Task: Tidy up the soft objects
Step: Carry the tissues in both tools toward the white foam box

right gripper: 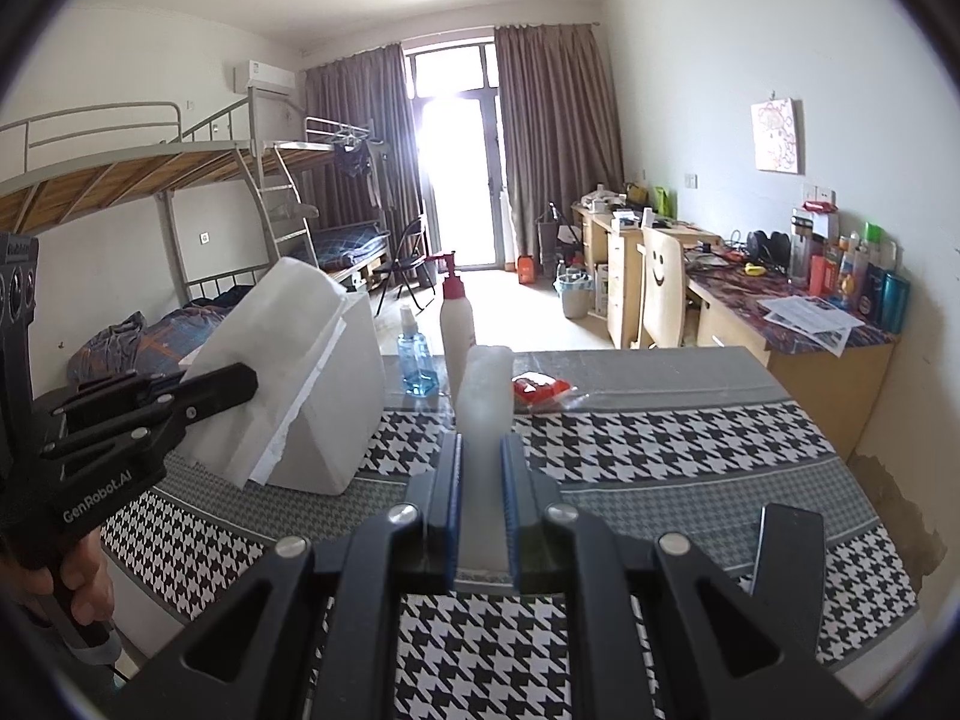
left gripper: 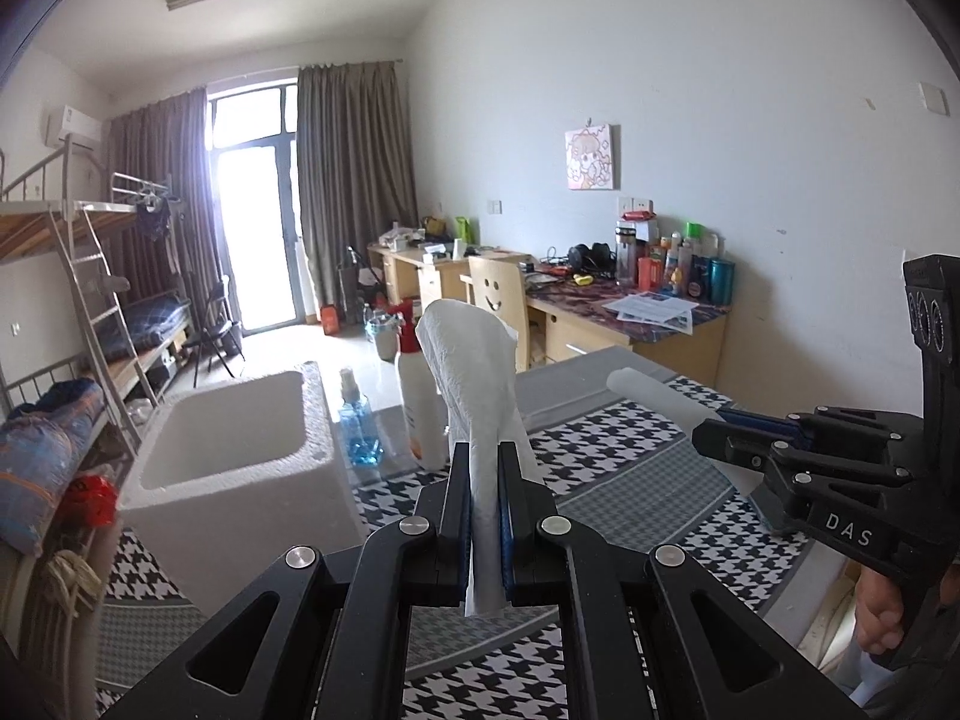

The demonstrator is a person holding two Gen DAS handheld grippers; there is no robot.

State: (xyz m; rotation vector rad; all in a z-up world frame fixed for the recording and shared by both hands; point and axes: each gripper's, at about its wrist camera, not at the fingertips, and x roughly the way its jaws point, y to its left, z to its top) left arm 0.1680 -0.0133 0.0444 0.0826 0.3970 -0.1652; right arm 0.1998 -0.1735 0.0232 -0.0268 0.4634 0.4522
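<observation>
Right up close, the left gripper (left gripper: 485, 516) is clamped on a folded paper towel (left gripper: 474, 360), pinched edge-on so the sheet stands up off the houndstooth tablecloth (left gripper: 630, 480) and hangs clear. The right gripper (right gripper: 483, 504) is closed on a second white tissue piece (right gripper: 485, 396), also lifted above the table; in the left view it pokes out sideways like a roll. Both are carried in the air, likely so they can drop into something. Just beyond sits the white foam box (left gripper: 228, 438), open-topped, probably the bin for these soft bits. Behind it stand a blue spray bottle (left gripper: 359, 426) and a white pump bottle (right gripper: 457, 324), with a red packet (right gripper: 537, 389) lying nearby.
</observation>
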